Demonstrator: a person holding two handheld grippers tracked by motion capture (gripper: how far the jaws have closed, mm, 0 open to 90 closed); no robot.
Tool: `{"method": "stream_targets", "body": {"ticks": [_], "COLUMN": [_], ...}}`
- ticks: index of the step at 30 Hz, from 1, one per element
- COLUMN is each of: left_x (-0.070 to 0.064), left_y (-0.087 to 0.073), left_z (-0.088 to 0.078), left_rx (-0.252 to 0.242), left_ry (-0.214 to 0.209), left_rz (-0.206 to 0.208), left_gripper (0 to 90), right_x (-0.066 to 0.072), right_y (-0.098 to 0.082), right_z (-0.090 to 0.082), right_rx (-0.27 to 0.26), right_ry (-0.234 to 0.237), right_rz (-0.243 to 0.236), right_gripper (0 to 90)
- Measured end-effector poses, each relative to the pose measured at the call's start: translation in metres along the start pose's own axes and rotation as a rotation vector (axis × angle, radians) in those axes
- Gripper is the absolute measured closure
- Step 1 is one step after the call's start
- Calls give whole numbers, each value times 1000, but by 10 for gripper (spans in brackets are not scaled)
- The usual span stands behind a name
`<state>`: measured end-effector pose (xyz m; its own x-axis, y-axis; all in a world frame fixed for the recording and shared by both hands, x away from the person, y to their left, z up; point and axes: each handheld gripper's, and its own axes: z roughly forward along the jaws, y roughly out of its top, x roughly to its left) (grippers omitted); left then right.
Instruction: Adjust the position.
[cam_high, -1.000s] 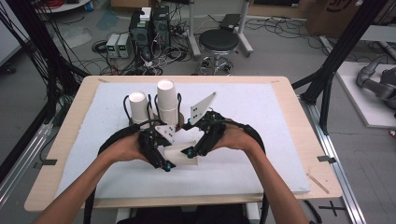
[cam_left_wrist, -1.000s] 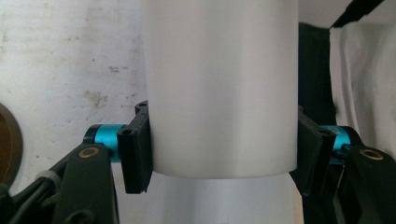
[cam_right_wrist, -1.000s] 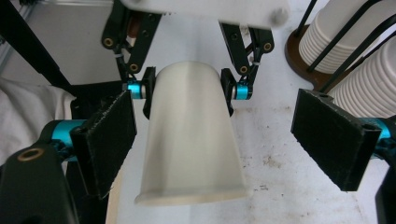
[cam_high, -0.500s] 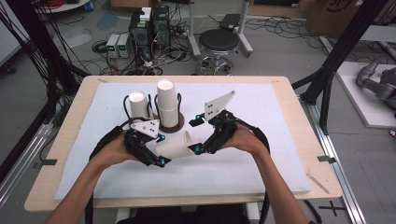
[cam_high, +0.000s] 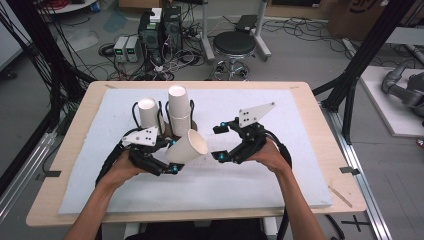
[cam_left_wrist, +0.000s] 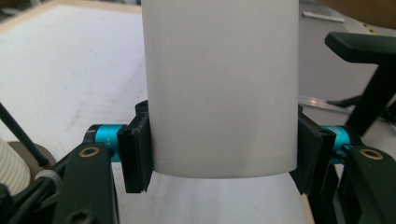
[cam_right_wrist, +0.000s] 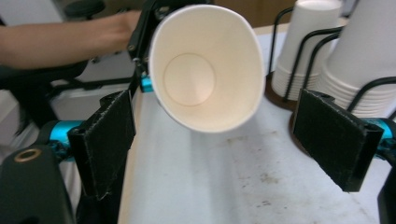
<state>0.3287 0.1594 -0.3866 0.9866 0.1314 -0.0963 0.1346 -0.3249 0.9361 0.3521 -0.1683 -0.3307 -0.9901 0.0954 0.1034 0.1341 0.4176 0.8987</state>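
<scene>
Left gripper (cam_high: 172, 162) is clamped on a white paper cup (cam_high: 187, 147); in the left gripper view both pads press the cup's (cam_left_wrist: 219, 88) side wall. Cup is held off the white tabletop mat (cam_high: 280, 185), tilted, its open mouth facing the right gripper (cam_high: 220, 142). Right gripper has its jaws spread wide with nothing between the pads, just beside the cup's rim. Two cup stacks (cam_high: 179, 107) sit in a wire holder (cam_high: 162, 117) right behind the left gripper.

High overhead, two close jaw-cams — shared paper cup (cam_high: 187, 147) (mid-table)
</scene>
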Motion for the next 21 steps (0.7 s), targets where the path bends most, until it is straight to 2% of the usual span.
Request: {"method": "stream_targets", "body": {"ticks": [1,2,4,9,21], "left_x": [-1,-1,-1,-1,-2], "left_y": [-2,-4,-7,-10,-12], "left_z": [0,0,1,1,-1], "left_rx": [-22,-36,-45,-76,-134], "left_ry": [12,5,18,11,15], "left_rz": [5,0,-1,-10,-5], "left_gripper": [352,352,351,351,351], "right_x": [0,0,0,-1,-1], "right_y": [-2,-6,-11,-22,-26], "right_z": [0,-1,0,3,8], "right_rx": [-12,-18,-33,-46,-46], "right_ry": [3,1,-12,-17,8], "right_rz": [8,14,14,30,45], "right_gripper": [139,139,145,145,145]}}
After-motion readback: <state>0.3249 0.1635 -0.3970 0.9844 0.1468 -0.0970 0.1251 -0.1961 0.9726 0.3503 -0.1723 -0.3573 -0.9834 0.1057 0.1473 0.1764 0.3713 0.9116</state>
